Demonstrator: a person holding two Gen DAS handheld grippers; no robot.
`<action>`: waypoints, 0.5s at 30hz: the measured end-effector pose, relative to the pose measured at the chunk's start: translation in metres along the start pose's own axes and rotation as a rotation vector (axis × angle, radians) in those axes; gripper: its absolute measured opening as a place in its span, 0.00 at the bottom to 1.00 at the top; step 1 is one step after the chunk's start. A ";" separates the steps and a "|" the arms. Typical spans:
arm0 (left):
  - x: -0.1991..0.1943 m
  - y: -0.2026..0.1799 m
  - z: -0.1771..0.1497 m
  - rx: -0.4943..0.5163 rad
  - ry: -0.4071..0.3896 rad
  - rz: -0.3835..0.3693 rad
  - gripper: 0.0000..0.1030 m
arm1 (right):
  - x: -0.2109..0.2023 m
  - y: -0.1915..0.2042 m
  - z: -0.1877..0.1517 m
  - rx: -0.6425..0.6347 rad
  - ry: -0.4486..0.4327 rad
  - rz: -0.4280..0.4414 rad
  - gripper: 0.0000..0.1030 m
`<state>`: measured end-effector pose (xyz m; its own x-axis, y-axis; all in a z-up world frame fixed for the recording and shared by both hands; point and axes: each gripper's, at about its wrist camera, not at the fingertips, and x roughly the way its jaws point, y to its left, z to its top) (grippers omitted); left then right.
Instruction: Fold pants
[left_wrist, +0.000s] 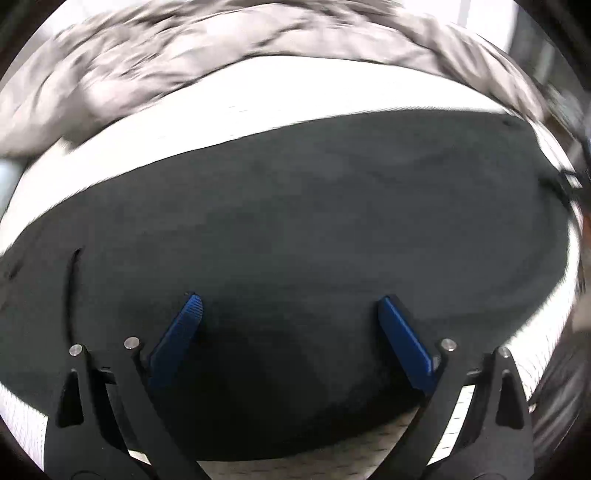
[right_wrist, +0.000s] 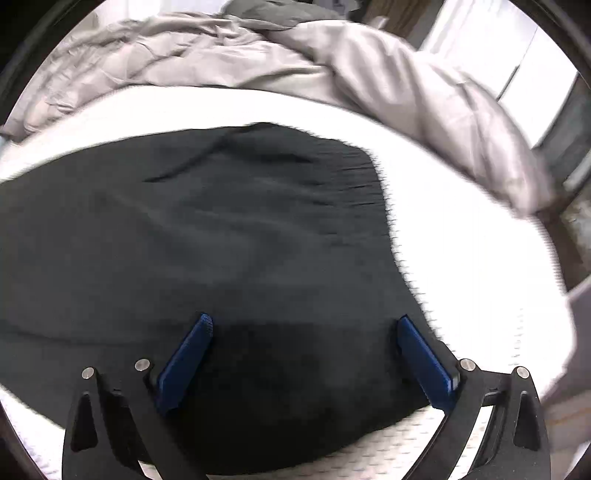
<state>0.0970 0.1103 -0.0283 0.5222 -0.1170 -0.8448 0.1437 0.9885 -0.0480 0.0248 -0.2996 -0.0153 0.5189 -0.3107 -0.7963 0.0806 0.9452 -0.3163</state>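
The dark pants (left_wrist: 295, 229) lie spread flat on a white mattress (left_wrist: 258, 92), filling most of the left wrist view from the left edge to the right; a short slit like a pocket opening (left_wrist: 72, 280) shows near the left side of the cloth, and a bare strip of mattress runs along the far edge of the pants; beyond that strip a crumpled grey duvet (left_wrist: 184, 48) is heaped across the far side of the bed, blurred in this view; the left gripper (left_wrist: 290, 299) hangs over the near part of the pants with its two blue fingers (left_wrist: 177, 339) spread wide apart and nothing between them; whether the tips touch the cloth I cannot tell; in the right wrist view the pants (right_wrist: 203, 240) cover the left and middle of the frame, with a gathered, ribbed edge (right_wrist: 354, 177) on the far right side of the cloth and a long crease running across the far part; white mattress (right_wrist: 461, 240) lies bare to the right of that edge and along the near rim; the grey duvet (right_wrist: 258, 62) is bunched on the far side, sloping down toward the right; the right gripper (right_wrist: 304, 315) sits above the near edge of the pants, its blue fingers (right_wrist: 186, 354) wide apart and gripping nothing.
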 end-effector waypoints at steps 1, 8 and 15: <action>-0.001 0.004 0.005 -0.015 -0.006 0.002 0.84 | -0.004 0.003 0.004 -0.008 -0.008 -0.007 0.97; -0.004 -0.040 0.058 0.006 -0.103 -0.084 0.83 | -0.042 0.094 0.059 -0.086 -0.146 0.201 0.97; 0.070 -0.043 0.087 0.049 0.033 -0.057 0.81 | 0.018 0.178 0.089 -0.277 -0.048 0.195 0.98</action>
<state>0.2008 0.0513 -0.0392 0.4837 -0.1693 -0.8587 0.2137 0.9743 -0.0717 0.1248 -0.1284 -0.0401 0.5415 -0.1153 -0.8327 -0.2553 0.9212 -0.2936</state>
